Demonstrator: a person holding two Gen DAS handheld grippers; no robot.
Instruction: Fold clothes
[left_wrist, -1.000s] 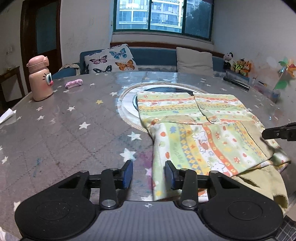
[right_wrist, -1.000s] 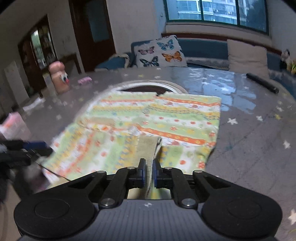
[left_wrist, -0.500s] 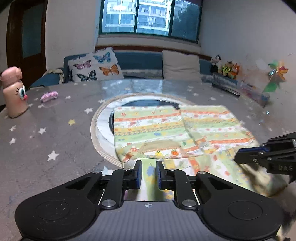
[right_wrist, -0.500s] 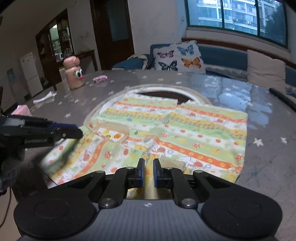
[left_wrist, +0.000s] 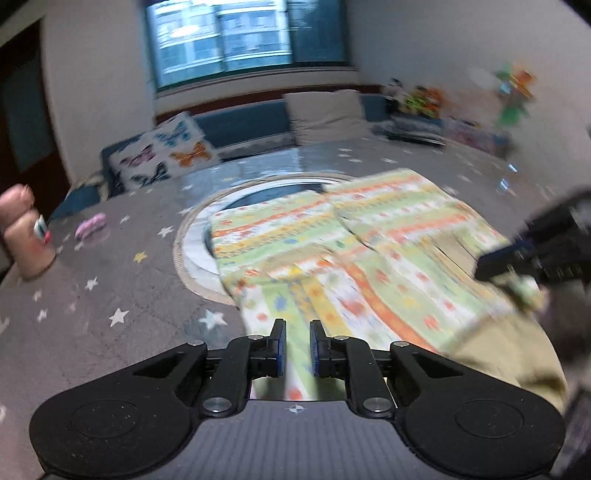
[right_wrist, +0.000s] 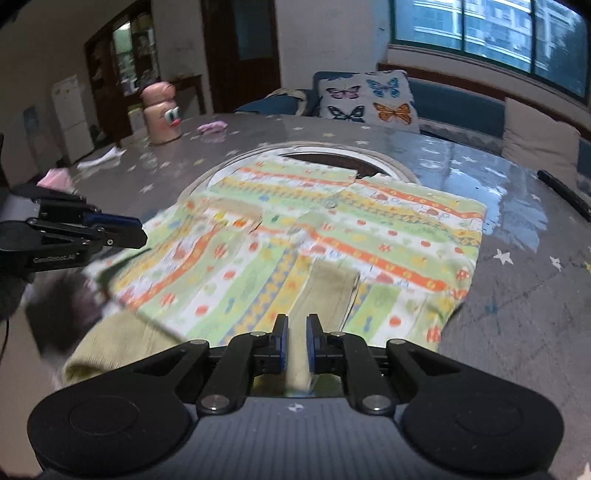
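A striped, patterned child's garment (left_wrist: 332, 254) lies spread on the grey star-print table (left_wrist: 110, 288); it also shows in the right wrist view (right_wrist: 332, 236). My left gripper (left_wrist: 297, 345) is shut on the garment's near left edge, with cloth pinched between its pads. My right gripper (right_wrist: 296, 341) is shut on the beige cuff (right_wrist: 328, 291) at the near right edge. Each gripper shows in the other's view: the right one (left_wrist: 532, 254) and the left one (right_wrist: 85, 232). The left wrist view is motion-blurred.
A pink character bottle (right_wrist: 160, 114) stands at the table's far left, with a small pink item (right_wrist: 212, 127) beside it. A round inset ring (right_wrist: 332, 155) lies under the garment. A black rod (right_wrist: 565, 194) lies far right. Sofa cushions (right_wrist: 369, 98) are behind.
Both grippers have lifted and pulled the garment's near edge toward me. The left gripper, open a second ago, has closed on the cloth, and its view has swung.
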